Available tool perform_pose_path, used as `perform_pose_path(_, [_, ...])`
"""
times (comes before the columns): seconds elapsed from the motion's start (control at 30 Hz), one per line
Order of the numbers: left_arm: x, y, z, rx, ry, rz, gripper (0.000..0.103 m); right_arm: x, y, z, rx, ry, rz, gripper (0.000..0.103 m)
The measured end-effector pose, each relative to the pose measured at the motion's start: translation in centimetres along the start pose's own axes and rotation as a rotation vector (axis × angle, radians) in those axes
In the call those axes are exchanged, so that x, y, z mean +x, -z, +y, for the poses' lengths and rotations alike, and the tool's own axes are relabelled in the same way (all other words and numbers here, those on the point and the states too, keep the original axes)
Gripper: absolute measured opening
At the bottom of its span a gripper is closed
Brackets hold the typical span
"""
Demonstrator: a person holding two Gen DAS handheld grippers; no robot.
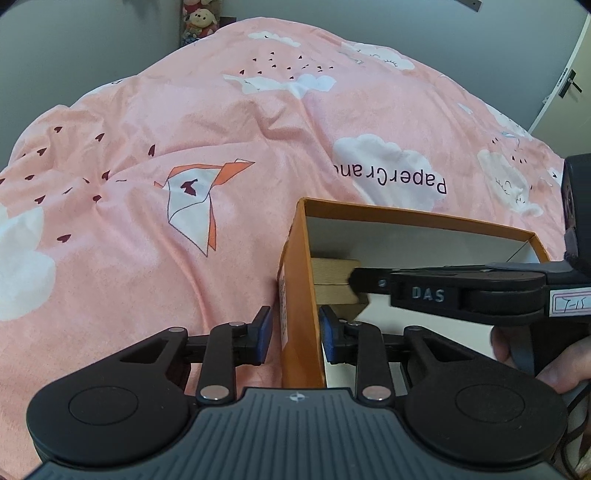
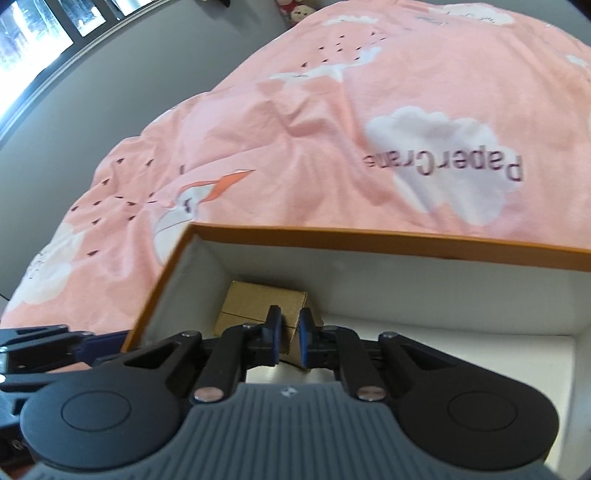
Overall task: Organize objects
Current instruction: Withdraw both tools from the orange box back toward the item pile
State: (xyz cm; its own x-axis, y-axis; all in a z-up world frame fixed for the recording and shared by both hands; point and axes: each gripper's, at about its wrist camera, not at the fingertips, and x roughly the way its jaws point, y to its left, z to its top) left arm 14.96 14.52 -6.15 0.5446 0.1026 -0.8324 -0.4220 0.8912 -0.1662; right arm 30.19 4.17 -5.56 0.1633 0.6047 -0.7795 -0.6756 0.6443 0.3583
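Note:
An orange box with a white inside lies on a pink quilt. My left gripper straddles the box's left wall, one blue pad on each side, with small gaps showing. My right gripper is inside the box, its fingers closed on a small tan wooden block near the box's left corner. In the left wrist view the right gripper comes in from the right and holds the block against the wall.
The pink quilt with cloud and crane prints covers the bed all around. Plush toys sit at the far wall. A door is at the right. A window is at upper left.

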Motion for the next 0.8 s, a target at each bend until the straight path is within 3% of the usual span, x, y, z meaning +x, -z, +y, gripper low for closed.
perform_pose_path(0.2, [-0.3,0.1,0.0,0.003,0.003,-0.012,0.033,0.0,0.1,0.3,0.020,0.014,-0.014,0.010])
perform_pose_path(0.33, [-2.2,0.2,-0.4,0.013,0.029,-0.094,0.033,-1.9,0.3,0.5,0.028,0.008,-0.043,0.010])
perform_pose_path(0.47, [-4.5,0.4,-0.6,-0.025,0.075,-0.172,0.033,-5.2,1.3,1.5,0.005,0.012,-0.109,0.011])
perform_pose_path(0.6, [-6.9,1.8,-1.6,0.013,0.047,-0.290,0.033,-9.3,3.4,2.8,-0.028,0.018,-0.193,0.014])
perform_pose_path(0.8, [-9.3,5.1,-3.4,0.059,0.026,-0.351,0.042,-15.6,8.5,4.6,-0.077,0.075,-0.325,0.014])
